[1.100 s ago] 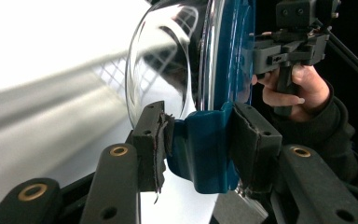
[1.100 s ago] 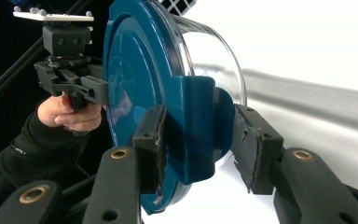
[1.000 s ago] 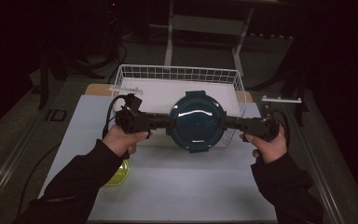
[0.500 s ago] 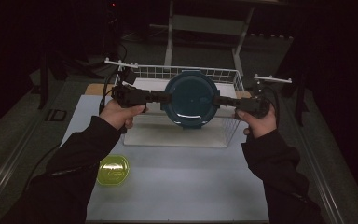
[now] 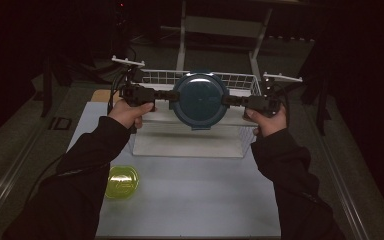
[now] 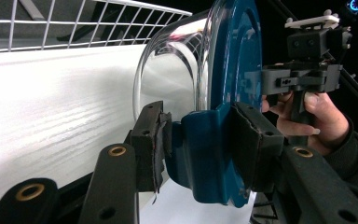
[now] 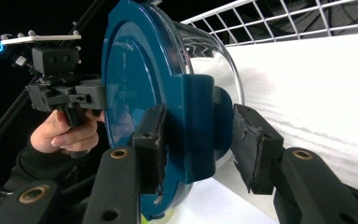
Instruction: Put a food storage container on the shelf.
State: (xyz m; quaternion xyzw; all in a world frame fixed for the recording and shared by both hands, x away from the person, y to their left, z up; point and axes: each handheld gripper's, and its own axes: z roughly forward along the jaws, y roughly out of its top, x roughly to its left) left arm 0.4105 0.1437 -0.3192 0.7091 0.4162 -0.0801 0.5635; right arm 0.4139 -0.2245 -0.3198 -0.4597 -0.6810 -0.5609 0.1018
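Holding the container [image 5: 200, 100] by its side clips, you have your left gripper [image 5: 171, 95] clamped on one blue latch and your right gripper [image 5: 228, 100] around the other, though there only one pad plainly touches. Nearest you, well short of the basket [image 5: 190, 115], the yellow lid [image 5: 122, 182] lies on the table [image 5: 195, 195]. A second ago the container hung lower and nearer you, over the basket's front edge; now you have carried it up and away, so it hangs above the basket's middle, blue lid up, clear bowl beneath.
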